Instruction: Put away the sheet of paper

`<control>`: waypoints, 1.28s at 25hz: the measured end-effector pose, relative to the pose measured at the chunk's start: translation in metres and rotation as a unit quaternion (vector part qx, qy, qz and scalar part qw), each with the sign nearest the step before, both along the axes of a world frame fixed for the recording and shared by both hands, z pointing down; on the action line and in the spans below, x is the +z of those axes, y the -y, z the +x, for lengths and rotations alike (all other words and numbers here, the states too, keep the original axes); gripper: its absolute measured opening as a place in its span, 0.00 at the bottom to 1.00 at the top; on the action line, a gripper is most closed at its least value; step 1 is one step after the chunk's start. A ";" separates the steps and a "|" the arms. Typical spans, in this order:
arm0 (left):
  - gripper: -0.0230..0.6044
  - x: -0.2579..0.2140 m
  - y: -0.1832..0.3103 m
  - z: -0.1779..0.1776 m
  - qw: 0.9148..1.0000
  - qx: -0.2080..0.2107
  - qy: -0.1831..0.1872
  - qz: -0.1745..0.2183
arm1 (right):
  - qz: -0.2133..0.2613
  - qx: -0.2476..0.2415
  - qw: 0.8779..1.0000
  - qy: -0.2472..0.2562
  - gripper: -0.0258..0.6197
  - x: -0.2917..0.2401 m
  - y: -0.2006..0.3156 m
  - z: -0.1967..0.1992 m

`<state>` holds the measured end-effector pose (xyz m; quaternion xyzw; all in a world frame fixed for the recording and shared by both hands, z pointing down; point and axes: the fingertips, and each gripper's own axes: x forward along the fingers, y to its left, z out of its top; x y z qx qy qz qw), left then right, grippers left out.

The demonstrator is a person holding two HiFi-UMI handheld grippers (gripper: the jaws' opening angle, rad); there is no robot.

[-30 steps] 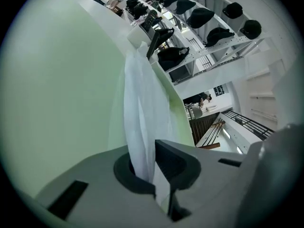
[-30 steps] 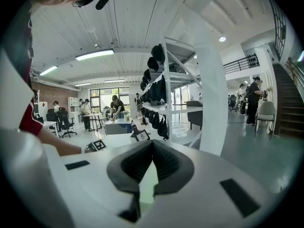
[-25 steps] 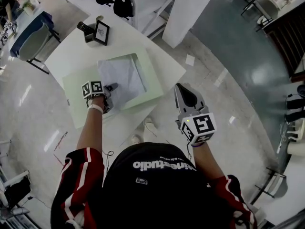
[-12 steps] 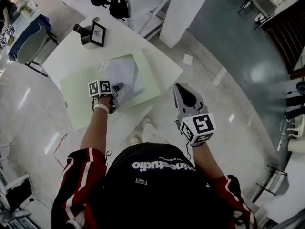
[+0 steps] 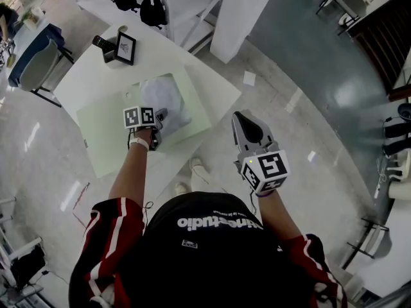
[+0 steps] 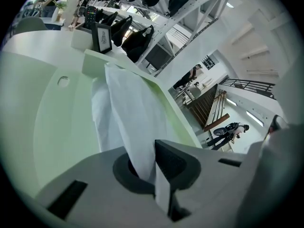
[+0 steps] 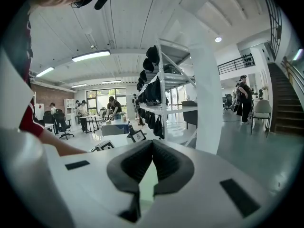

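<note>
A white sheet of paper (image 5: 171,100) lies crumpled on an open pale green folder (image 5: 112,133) on the white table (image 5: 90,76). My left gripper (image 5: 160,116) is over the folder's middle, shut on the paper's near edge. In the left gripper view the paper (image 6: 128,108) rises in a fold from between the jaws of the left gripper (image 6: 154,167), with the folder (image 6: 57,122) under it. My right gripper (image 5: 239,117) hangs over the floor to the right of the table, shut and empty. The right gripper view shows its tips meeting (image 7: 151,144).
A black picture frame (image 5: 124,47) and a dark device (image 5: 103,43) stand at the table's far corner. A chair (image 5: 35,66) is at the far left. Shelving with black bags (image 5: 154,8) stands behind the table. A white pillar (image 5: 241,11) rises at the right.
My left gripper has moved to the right across the folder, dragging the paper's near edge with it, so the sheet now looks narrower and bunched. The right gripper has stayed put.
</note>
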<state>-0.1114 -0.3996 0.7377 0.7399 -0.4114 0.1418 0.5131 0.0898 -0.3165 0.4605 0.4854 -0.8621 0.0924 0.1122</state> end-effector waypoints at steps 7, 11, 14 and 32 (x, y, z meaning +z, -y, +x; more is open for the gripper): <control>0.28 0.007 -0.015 0.008 0.988 0.108 0.107 0.036 | 0.001 -0.001 1.000 0.001 0.03 0.001 -0.003 0.000; 0.40 0.004 -0.017 -0.001 0.976 0.127 0.170 0.056 | 0.005 -0.004 1.000 0.003 0.03 -0.002 -0.005 -0.002; 0.50 0.010 -0.020 -0.016 0.969 0.114 0.214 0.034 | 0.006 -0.005 1.000 0.004 0.03 -0.003 -0.007 -0.004; 0.52 -0.030 -0.031 -0.085 0.969 -0.018 0.226 0.094 | 0.018 -0.009 1.000 0.005 0.03 -0.011 -0.020 -0.017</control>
